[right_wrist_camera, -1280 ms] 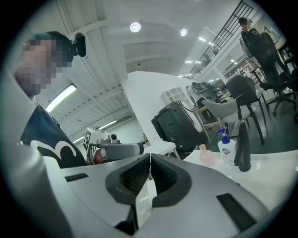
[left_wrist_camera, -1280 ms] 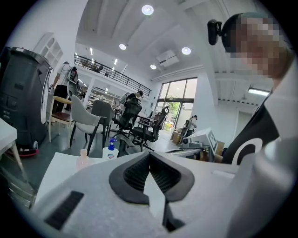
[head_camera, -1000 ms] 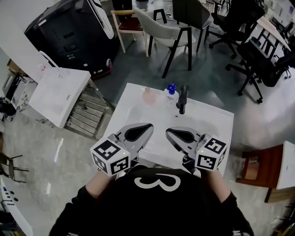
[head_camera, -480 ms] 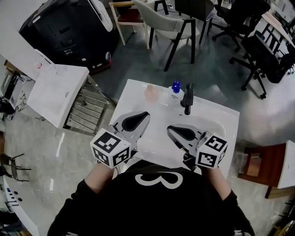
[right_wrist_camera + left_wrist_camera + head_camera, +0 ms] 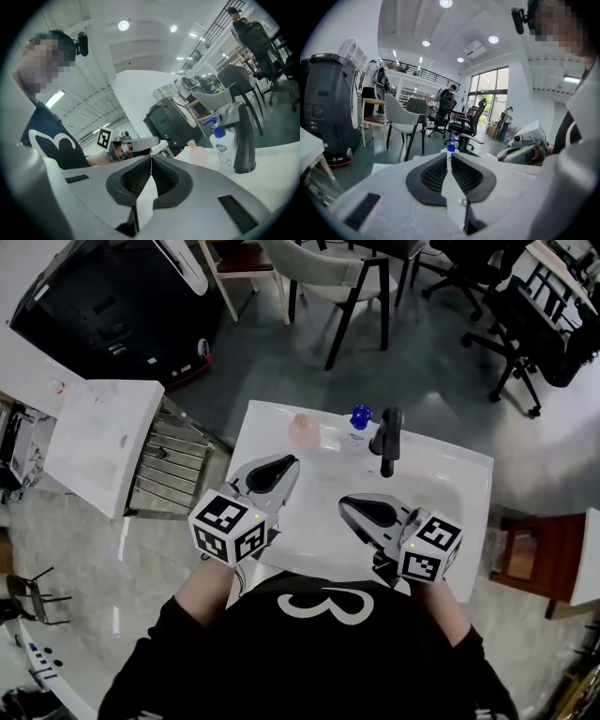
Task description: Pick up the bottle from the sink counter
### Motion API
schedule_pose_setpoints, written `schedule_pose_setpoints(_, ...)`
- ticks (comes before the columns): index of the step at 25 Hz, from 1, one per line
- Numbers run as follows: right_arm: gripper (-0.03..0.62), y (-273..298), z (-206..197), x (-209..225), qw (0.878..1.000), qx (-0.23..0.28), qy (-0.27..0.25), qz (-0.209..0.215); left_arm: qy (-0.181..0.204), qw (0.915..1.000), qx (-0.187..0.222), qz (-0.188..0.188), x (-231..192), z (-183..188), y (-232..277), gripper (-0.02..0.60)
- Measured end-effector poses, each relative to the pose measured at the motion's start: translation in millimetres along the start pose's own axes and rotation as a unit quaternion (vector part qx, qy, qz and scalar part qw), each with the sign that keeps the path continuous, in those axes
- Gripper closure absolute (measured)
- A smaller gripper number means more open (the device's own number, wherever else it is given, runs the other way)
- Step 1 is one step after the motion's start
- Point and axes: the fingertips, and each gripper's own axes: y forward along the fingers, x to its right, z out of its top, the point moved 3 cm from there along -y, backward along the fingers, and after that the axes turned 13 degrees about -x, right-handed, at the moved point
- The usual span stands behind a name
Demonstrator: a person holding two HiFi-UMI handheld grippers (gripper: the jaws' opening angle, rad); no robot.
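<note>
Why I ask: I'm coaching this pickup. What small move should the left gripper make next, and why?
Probably open the left gripper: its jaws are shut and empty, while the clear pump bottle with the blue top stands straight ahead of them at the back of the white sink counter, beside the black tap. They must part before reaching it.

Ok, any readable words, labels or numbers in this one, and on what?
"3": white, on the person's black shirt.
Label on the pump bottle: blue print, too blurred to read.
Cubes on the left tool and right tool: square code markers only, no letters.
</note>
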Motion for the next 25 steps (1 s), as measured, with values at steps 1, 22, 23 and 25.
schedule_pose_setpoints(1, 0.579, 0.9, -1.8, 2.3, 1.0, 0.0, 0.004, -0.002, -0.002, 1.0, -0.002, -0.003, -3.9, -1.2, 4.5, 0.56)
schedule_pose_setpoints(22, 0.58, 18.4, -47.2, 51.7, 0.992, -0.031, 0.104, -0.06, 0.011, 0.9986, -0.051, 0.011, -82.5, -25.9, 99.4, 0.354)
schedule_pose_setpoints(23, 0.58, 19.4, -48.5, 52.8, 0.992, -0.032, 0.107, -0.061, 0.011, 0.9986, -0.051, 0.011, -84.4, -26.7, 102.0, 0.354)
schedule_pose_setpoints(25, 0.58, 23.0, -50.1, 55.2, 0.991, -0.032, 0.112, -0.061, 0.016, 0.9986, -0.049, 0.013, -88.6, -27.4, 106.4, 0.354)
